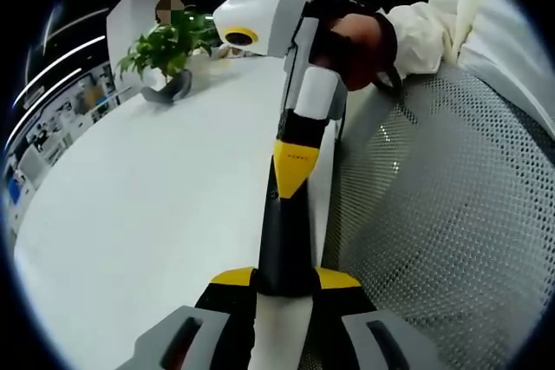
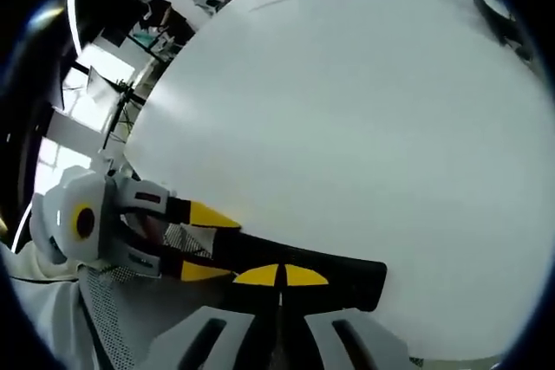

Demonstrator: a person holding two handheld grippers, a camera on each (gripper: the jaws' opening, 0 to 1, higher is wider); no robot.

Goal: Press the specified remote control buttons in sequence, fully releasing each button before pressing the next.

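1. The remote control point(image 1: 284, 240) is a long black bar held clear above the table edge, between the two grippers. In the right gripper view the remote control point(image 2: 347, 275) runs crosswise just beyond that view's own jaws. Its buttons cannot be made out.
2. The left gripper point(image 1: 286, 280) is clamped on the near end of the remote, one yellow-tipped jaw on each side of it. The right gripper view confirms this: the left gripper point(image 2: 208, 243) enters from the left with the remote's end between its yellow jaws.
3. The right gripper point(image 2: 282, 276) has its jaws closed together, the yellow tips meeting with no gap. In the left gripper view the right gripper point(image 1: 293, 166) comes down from above, its closed yellow point resting on the far part of the remote's face. Which button lies under it cannot be told.
4. A hand point(image 1: 351, 45) grips the right gripper's handle; a white sleeve point(image 1: 434, 15) runs off behind it.
5. The white table point(image 1: 156, 214) lies beneath and beyond the remote.
6. A potted plant point(image 1: 169, 45) stands at the table's far side, well apart from the remote.
7. A grey mesh chair back point(image 1: 451, 214) stands just beside the table edge.
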